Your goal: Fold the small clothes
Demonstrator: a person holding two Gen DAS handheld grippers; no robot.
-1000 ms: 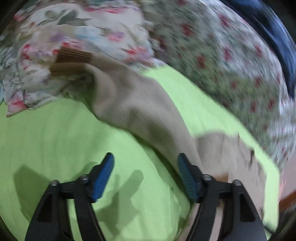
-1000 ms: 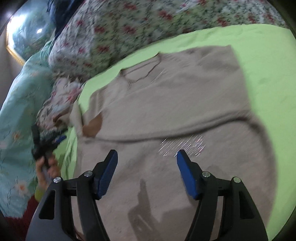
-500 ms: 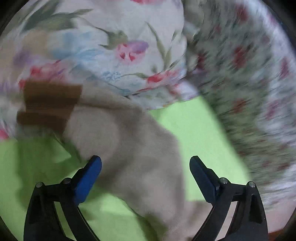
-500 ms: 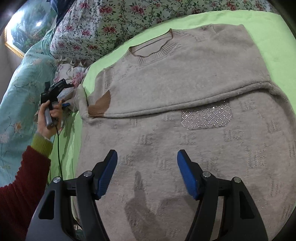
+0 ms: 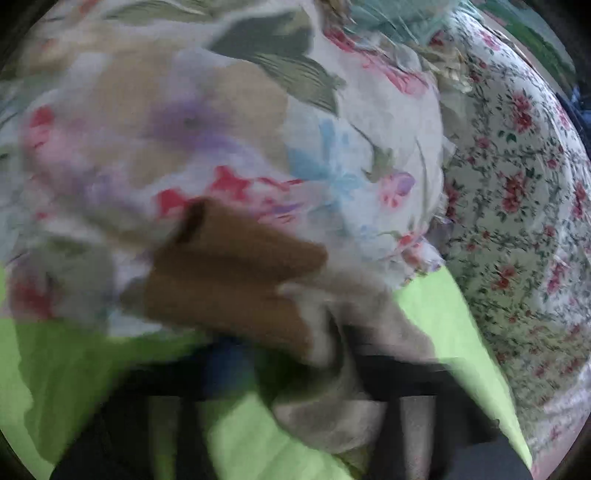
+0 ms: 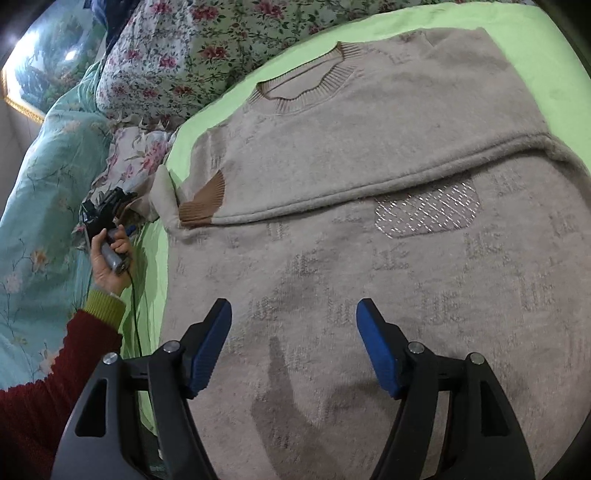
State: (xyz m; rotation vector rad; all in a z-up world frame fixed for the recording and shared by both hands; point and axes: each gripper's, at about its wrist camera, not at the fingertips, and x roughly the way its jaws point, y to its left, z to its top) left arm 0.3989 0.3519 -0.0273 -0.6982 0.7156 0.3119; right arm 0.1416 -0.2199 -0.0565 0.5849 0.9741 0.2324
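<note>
Right wrist view: a beige knitted sweater lies flat on a bed covered by a lime-green sheet. One sleeve is already folded across the chest, its brown ribbed cuff resting near the sweater's far edge. A silvery sequin patch sits just below the folded sleeve. The right claw hovers over the lower body of the sweater with its blue pads spread wide, holding nothing.

At the edge of the bed, a hand in a red sleeve holds the left claw beside the other sleeve, which trails off toward floral pillows.

Left wrist view: heavily blurred. A second brown cuff and beige sleeve fill the centre, lying against a flowered cushion. The claw's dark frame is smeared across the bottom; I cannot tell whether it is spread or pinching the fabric.

The step in hand appears to be gathering this second sleeve. Doing it well probably means gripping close to the cuff, lifting clear of the cushion, and laying the sleeve straight across the chest without dragging the body out of line.
</note>
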